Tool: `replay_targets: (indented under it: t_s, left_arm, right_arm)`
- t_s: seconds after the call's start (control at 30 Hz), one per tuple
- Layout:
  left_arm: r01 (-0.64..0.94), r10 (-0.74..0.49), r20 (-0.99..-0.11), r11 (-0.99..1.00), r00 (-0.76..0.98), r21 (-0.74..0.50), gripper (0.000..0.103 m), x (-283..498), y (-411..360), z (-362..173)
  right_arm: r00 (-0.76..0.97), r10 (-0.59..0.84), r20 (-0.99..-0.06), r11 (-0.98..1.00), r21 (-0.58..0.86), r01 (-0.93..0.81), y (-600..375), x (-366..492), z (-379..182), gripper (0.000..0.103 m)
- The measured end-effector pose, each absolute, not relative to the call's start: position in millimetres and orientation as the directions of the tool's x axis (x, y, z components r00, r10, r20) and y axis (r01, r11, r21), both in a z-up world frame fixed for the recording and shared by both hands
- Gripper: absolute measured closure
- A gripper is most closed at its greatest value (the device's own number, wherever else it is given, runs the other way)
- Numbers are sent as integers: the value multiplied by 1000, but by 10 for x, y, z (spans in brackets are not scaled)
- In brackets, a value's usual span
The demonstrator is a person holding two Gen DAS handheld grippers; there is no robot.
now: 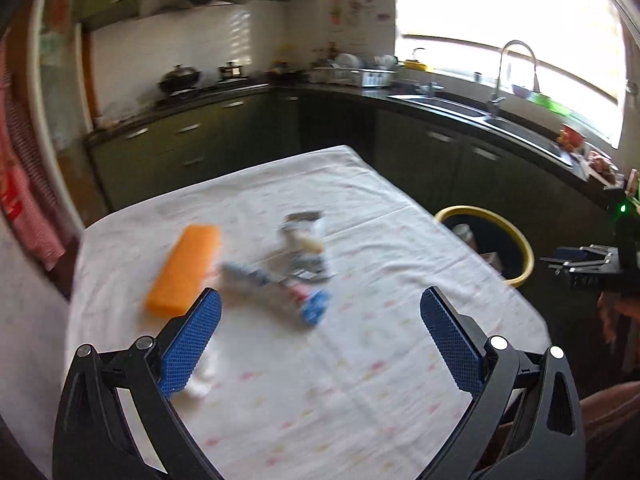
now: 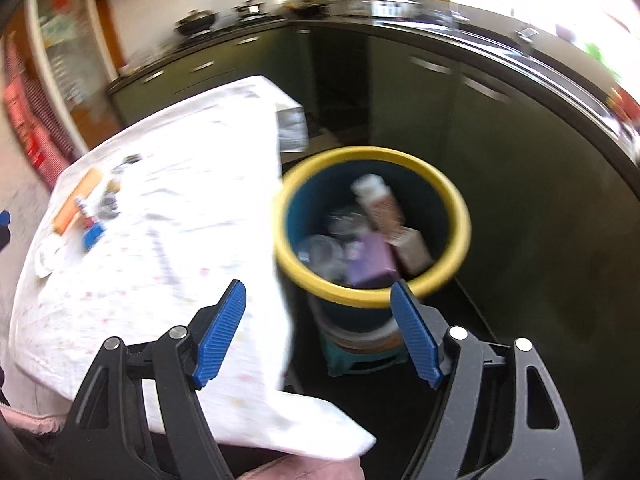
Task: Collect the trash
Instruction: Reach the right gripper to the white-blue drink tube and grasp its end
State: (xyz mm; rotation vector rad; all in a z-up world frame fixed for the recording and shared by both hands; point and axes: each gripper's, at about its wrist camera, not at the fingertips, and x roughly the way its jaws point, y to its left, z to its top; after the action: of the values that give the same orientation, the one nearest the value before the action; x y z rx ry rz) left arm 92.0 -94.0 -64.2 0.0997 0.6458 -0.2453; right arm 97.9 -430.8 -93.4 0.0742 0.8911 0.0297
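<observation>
Both grippers, left gripper (image 1: 320, 316) and right gripper (image 2: 318, 312), are held wide and empty; blurred, seemingly crumpled wrappers (image 1: 306, 246) on the white-clothed desk (image 1: 360, 360) are likely to be grasped next for the yellow-rimmed blue bin (image 2: 460, 216).

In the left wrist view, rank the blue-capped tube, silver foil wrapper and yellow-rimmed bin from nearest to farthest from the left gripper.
1. Blue-capped tube, on the tablecloth just ahead.
2. Silver foil wrapper, behind the tube, mid-table.
3. Yellow-rimmed bin, off the table's right edge.

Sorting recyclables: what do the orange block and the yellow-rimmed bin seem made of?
Orange block: likely foam or sponge, with a matte, uniform colour and soft edges, though blur leaves it open. Yellow-rimmed bin: apparently smooth moulded plastic, with a thick rolled rim and dark blue walls.
</observation>
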Motion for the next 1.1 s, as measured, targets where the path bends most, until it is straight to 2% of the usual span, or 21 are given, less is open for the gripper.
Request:
replay_targets:
  t_s: [0.27,0.5,0.6,0.7,1.1]
  left_arm:
    - [152,-114,-593,988,797,15,5,473,-250,-724]
    - [122,-93,-575,992,813,12,5,377,-78,-657]
    - [108,-90,-571,994,816,-2,5,388,26,-652]
    - [89,-85,-581,996,809,-22,5,440,137,-692]
    - [57,-89,-611,996,786,-72,5,743,421,-917]
  right_arm:
    - [585,222,-780,964,85,-252,-3291,1154,-866,31]
    - [465,372,-803,874,134,-468,-2513,1301,-871,31]
    - [397,429,-811,817,161,-554,-2258,1480,-903,37]
    - [336,429,-839,782,159,-602,-2045,1703,-999,44]
    - [252,312,-916,714,51,-698,-1579,2259,-1300,45]
